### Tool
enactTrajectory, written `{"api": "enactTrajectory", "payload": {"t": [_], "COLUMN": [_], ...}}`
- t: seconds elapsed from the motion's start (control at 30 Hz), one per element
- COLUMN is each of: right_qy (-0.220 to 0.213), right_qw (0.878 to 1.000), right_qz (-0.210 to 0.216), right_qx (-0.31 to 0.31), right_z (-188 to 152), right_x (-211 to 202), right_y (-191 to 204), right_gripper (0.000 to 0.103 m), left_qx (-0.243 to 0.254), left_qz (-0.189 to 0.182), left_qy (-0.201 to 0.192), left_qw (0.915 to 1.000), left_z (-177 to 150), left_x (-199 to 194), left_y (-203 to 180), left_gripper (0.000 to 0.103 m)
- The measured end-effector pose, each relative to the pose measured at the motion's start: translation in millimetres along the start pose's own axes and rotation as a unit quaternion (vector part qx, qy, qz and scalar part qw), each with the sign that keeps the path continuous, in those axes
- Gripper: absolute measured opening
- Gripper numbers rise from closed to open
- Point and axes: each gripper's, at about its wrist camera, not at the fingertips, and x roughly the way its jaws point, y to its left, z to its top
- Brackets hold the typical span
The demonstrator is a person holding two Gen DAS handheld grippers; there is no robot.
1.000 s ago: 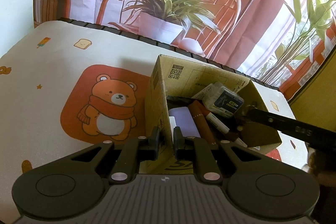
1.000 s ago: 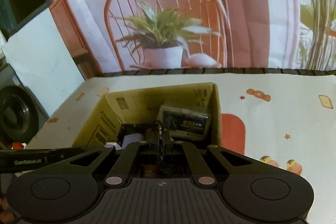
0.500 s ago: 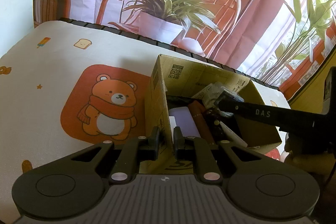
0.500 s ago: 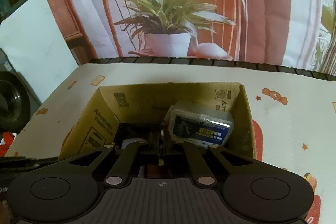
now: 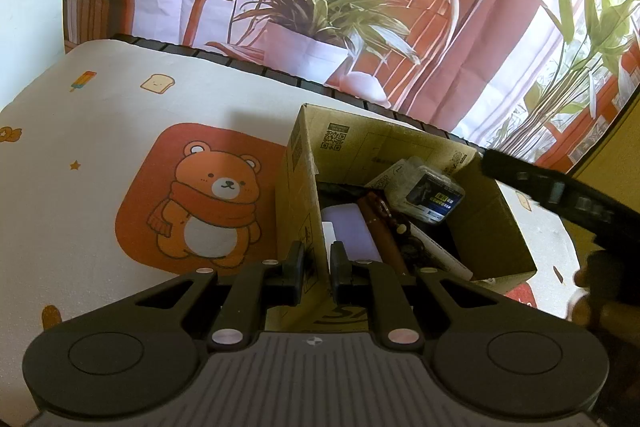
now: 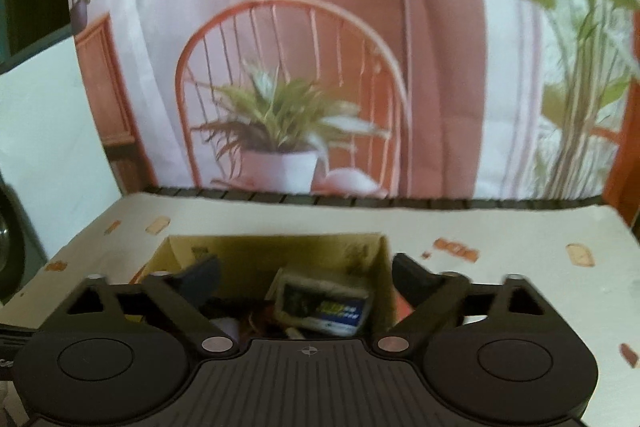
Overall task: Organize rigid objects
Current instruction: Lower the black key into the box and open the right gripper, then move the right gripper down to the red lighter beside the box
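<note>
Pinching the brown cardboard box wall, the left gripper steadies it; the right gripper, fingers spread wide, hangs right above the things inside.

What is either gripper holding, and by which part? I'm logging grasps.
The left gripper clamps the cardboard box by its near wall's top edge. The right gripper is open, holding nothing.

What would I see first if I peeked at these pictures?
Probably the big orange cartoon bear in a scarf, printed on the white tablecloth left of everything else. Next to it sits an open brown cardboard box stuffed with things, like a clear plastic case with a dark label at the far end. The left gripper pinches the box's near wall, while the right gripper hangs open above it.
</note>
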Motion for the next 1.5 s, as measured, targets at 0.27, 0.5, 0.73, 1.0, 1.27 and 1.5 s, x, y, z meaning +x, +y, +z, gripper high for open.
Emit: {"api": "enactTrajectory", "payload": {"t": [0.27,0.5,0.73,1.0,1.27,1.5], "right_qy": [-0.024,-0.017,-0.002,0.062,0.121,0.161], "right_qw": [0.999,0.996,0.996,0.997,0.987,0.968], "right_qz": [-0.047,-0.082,-0.072,-0.012,0.071,0.135], "right_qx": [0.004,-0.013,-0.044,-0.053,-0.077,-0.138], "right_z": [-7,-37,-68,-90,-107,-122], "right_x": [-26,-43,-63,-53,-33,-11], "right_y": [-11,-14,-9,11,43,75], "right_gripper": [0.103,0.103,0.103,0.103,0.100,0.085], "left_qx": [0.000,0.000,0.000,0.002,0.003,0.003], "left_qz": [0.000,0.000,-0.001,-0.001,0.000,0.000], "left_qy": [0.000,0.001,0.002,0.002,0.003,0.003], "left_qw": [1.0000,1.0000,1.0000,1.0000,1.0000,1.0000], "left_z": [0,0,-1,-1,-1,-1], "left_x": [0,0,0,-1,0,-1], "left_y": [0,0,0,0,-1,-1], "left_gripper": [0.014,0.014,0.015,0.014,0.014,0.014]}}
